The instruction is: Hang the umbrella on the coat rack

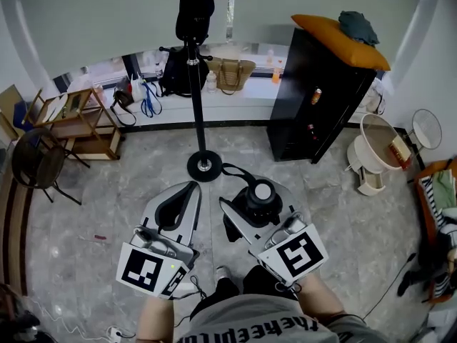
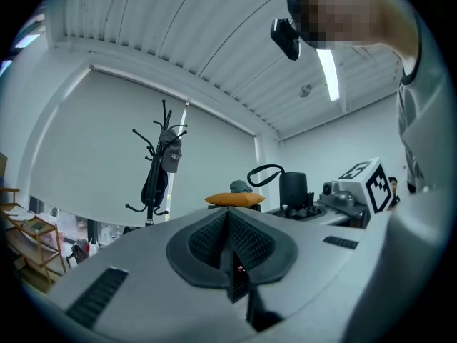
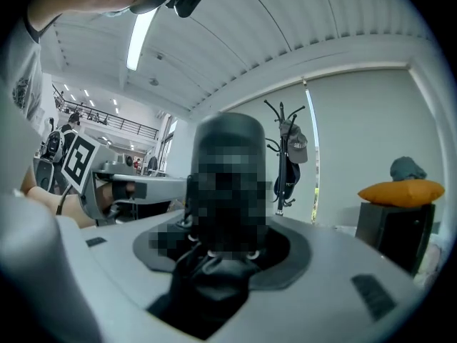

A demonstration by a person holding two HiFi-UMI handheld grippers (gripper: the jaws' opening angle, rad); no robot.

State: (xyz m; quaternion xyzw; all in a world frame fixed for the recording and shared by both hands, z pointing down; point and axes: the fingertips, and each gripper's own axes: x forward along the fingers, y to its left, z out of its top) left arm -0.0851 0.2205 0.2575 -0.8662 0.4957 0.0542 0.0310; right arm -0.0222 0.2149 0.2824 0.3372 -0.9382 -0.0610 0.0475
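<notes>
A black folded umbrella [image 1: 258, 197] stands upright between the jaws of my right gripper [image 1: 253, 207], which is shut on it; its strap loop [image 1: 233, 170] curls toward the rack. In the right gripper view the umbrella [image 3: 228, 184] fills the middle, partly under a mosaic patch. My left gripper [image 1: 187, 190] sits beside it, shut with nothing between the jaws, which meet in the left gripper view [image 2: 228, 219]. The black coat rack [image 1: 193, 70] rises just ahead on a round base [image 1: 204, 166]. It carries a dark bag and a cap [image 3: 295, 147].
A black cabinet [image 1: 321, 98] with an orange cushion [image 1: 335, 38] stands ahead to the right. A wooden shelf [image 1: 78, 120] and a dark chair [image 1: 39, 161] are at the left. Bags [image 1: 232, 73] line the window ledge. A white round stand [image 1: 377, 148] is far right.
</notes>
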